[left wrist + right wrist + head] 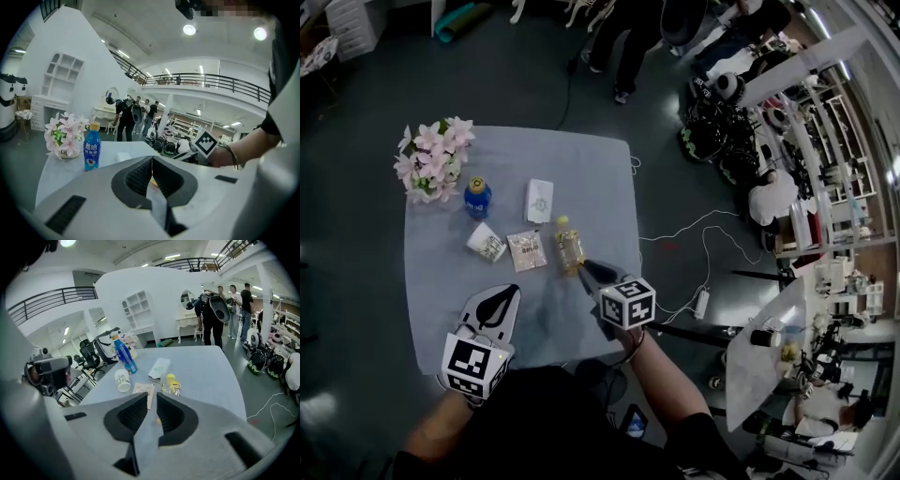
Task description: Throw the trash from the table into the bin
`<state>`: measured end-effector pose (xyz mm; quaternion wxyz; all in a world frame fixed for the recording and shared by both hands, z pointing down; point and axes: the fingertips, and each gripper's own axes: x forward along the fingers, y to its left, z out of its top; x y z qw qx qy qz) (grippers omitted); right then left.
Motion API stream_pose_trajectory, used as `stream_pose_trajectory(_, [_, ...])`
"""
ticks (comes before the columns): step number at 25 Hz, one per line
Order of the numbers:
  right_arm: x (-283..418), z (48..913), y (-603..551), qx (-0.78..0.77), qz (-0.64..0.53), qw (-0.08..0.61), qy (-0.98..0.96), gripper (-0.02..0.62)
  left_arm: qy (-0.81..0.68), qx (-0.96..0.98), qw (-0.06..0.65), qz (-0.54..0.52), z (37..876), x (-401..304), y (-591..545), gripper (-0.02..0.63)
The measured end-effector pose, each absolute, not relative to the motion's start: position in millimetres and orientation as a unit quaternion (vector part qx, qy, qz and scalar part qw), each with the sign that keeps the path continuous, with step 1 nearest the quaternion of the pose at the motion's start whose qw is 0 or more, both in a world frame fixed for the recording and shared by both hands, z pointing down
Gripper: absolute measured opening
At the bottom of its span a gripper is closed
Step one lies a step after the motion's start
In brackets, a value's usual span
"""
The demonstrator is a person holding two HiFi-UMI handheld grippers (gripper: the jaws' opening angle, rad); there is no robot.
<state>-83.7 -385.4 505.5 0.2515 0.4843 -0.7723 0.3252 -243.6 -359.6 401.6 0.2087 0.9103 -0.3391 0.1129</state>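
Nothing is binned yet: yellow bottle, packet, cup and carton lie on the surface, while left hand-held gripper and right hand-held gripper are pressed together, empty.

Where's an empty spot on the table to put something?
The far right corner of the table, past the white packet, is bare, and so is the near edge. It is crowded in the middle: blue bottle, cup, snack packet and yellow bottle sit close.
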Motion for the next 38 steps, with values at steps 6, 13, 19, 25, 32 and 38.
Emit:
stream_pose_trajectory(6, [-83,526,-397,0.475,0.334,0.277,-0.766,0.066,-0.342,0.907,0.217,0.117,413,-243,-369,0.015])
stream_pose_trajectory(13, [-78,549,-410,0.477,0.325,0.316,-0.753,0.102,-0.351,0.898,0.23,0.13,434,-242,-383,0.015])
stream_pose_trajectory(19, [-70,565,-420,0.484,0.323,0.349,-0.735,0.129,-0.342,0.896,0.243,0.142,446,-229,-384,0.015])
stream_pose_trajectory(25, [-70,580,-425,0.458,0.353,0.37,-0.727,0.201,-0.342,0.894,0.248,0.149,453,-225,-387,0.015])
stream_pose_trajectory(32, [-69,593,-430,0.444,0.372,0.391,-0.715,0.267,-0.338,0.891,0.262,0.151,459,-221,-387,0.015])
stream_pose_trajectory(38, [-69,610,-432,0.435,0.385,0.406,-0.706,0.279,-0.336,0.891,0.266,0.152,463,-219,-388,0.015])
